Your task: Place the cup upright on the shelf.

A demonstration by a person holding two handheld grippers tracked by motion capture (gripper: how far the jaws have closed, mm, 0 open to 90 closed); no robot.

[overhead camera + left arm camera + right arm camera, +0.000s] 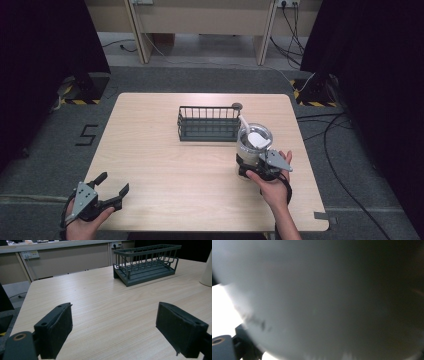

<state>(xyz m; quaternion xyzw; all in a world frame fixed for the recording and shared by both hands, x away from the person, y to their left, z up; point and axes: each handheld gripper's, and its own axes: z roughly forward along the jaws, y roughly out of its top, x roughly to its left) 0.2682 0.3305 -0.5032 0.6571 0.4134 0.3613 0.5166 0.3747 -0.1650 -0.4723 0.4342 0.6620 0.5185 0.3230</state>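
A pale lidded cup (254,140) with a white straw stands at the table's right side, just in front of the right end of a dark wire basket (208,123). My right gripper (252,167) is shut on the cup's lower part. In the right gripper view, the cup's pale wall (324,297) is a close blur. My left gripper (114,182) hovers open at the table's near left corner with nothing between its jaws. In the left gripper view, the left gripper (113,327) faces the basket (147,263), and the cup's edge (207,270) shows at far right.
The wooden table (150,150) is bare between the left gripper and the basket. A small dark round object (237,106) lies behind the basket's right end. Cables run on the floor to the right of the table.
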